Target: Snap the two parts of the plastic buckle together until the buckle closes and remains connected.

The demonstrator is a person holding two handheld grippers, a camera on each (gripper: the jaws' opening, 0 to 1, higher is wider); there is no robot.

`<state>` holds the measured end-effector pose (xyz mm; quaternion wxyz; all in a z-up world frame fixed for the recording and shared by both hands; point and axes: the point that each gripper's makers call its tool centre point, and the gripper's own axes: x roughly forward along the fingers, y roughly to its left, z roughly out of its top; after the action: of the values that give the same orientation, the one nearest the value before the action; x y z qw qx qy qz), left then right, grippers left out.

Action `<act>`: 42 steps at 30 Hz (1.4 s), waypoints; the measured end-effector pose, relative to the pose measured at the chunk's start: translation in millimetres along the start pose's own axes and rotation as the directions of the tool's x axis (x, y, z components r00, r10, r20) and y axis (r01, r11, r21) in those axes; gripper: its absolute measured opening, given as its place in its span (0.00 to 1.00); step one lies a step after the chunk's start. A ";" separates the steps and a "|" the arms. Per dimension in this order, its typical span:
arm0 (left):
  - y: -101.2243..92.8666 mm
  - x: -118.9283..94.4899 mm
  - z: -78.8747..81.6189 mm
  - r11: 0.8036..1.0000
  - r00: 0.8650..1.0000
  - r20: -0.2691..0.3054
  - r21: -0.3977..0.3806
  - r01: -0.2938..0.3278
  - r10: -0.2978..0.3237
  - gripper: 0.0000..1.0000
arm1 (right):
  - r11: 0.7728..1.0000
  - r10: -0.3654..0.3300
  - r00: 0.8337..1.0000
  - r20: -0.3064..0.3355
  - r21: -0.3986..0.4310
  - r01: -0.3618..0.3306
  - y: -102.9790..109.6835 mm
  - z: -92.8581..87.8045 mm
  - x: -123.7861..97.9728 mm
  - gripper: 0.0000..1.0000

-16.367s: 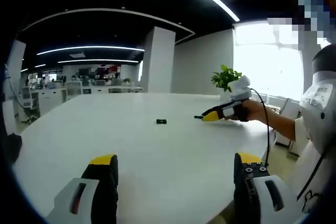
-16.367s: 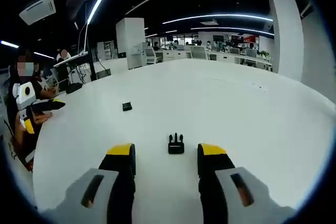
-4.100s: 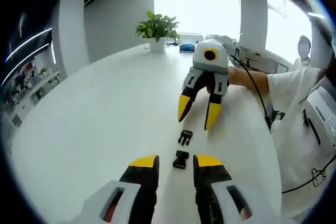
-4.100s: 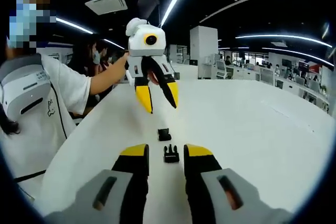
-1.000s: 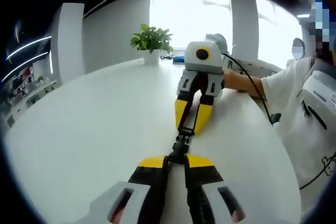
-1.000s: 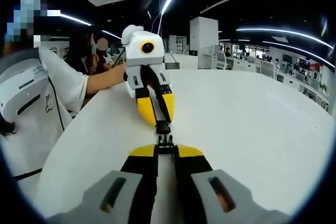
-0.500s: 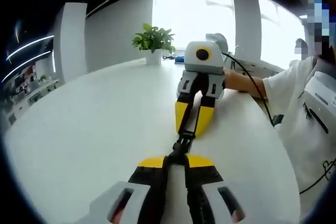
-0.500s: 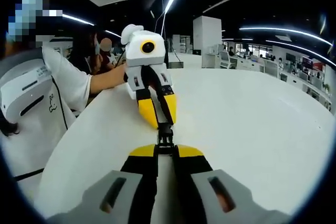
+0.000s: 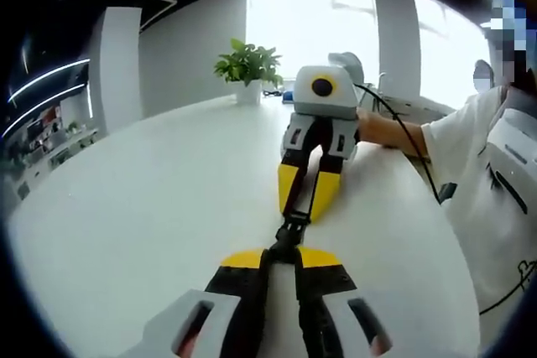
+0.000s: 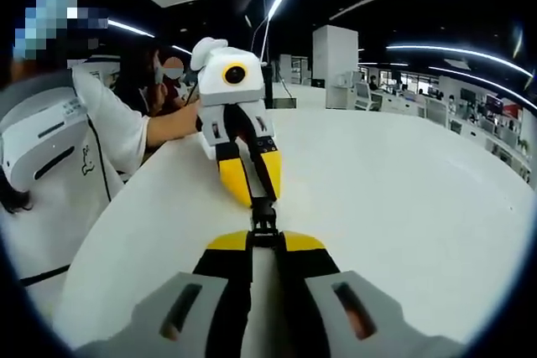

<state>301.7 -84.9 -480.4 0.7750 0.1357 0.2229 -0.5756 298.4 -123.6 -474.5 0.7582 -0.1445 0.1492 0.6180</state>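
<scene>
In the left gripper view we see our left hand-held gripper [image 9: 281, 256] rising from the bottom centre of the frame, its yellow-tipped jaws drawn close together and clamped on one black part of the plastic buckle [image 9: 288, 239], which sits just above the jaw tips at the lower middle of the picture. Facing it from the centre of the frame is our right hand-held gripper [image 9: 299, 204], its jaws likewise pinched nearly together on the far end of the buckle, so the two grippers meet tip to tip with the buckle between them. The two black parts lie in one line and touch; whether they have latched fully we cannot tell. In the right gripper view the right hand-held gripper [image 10: 265, 242] comes up from the bottom centre with its jaws narrowly set and gripping the plastic buckle [image 10: 265, 222], while the left hand-held gripper [image 10: 254, 199] reaches down from the upper middle and holds the other end. The buckle hangs just over the white worktop [image 9: 143, 199], which spreads across the lower half of both views. A potted plant [image 9: 247, 69] stands on the worktop in the upper middle of the left gripper view, and a white sleeve [image 9: 470, 136] shows at the right edge.
</scene>
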 end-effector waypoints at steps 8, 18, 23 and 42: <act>-4.7 1.8 2.6 1.000 1.000 0.011 0.000 -0.006 0.006 0.11 | 0.998 0.032 0.999 -0.028 -0.054 -0.033 3.8 1.6 1.8 0.11; -11.0 1.4 3.4 1.000 1.000 0.002 0.011 -0.023 0.023 0.10 | 0.997 0.046 0.998 -0.053 -0.055 -0.048 5.4 3.9 6.6 0.10; -8.9 -0.4 1.5 1.000 1.000 0.016 0.014 0.007 -0.007 0.10 | 0.994 0.069 0.996 -0.051 -0.085 -0.073 5.4 3.4 6.4 0.09; -16.5 1.0 -0.3 0.995 0.996 0.008 0.033 0.093 -0.094 0.09 | 0.981 0.161 0.986 -0.050 -0.105 -0.165 14.8 3.2 4.9 0.09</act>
<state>286.2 -90.6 -480.4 0.7459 0.1350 0.2159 -0.6154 285.0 -115.1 -474.1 0.6927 -0.1854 0.1424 0.6822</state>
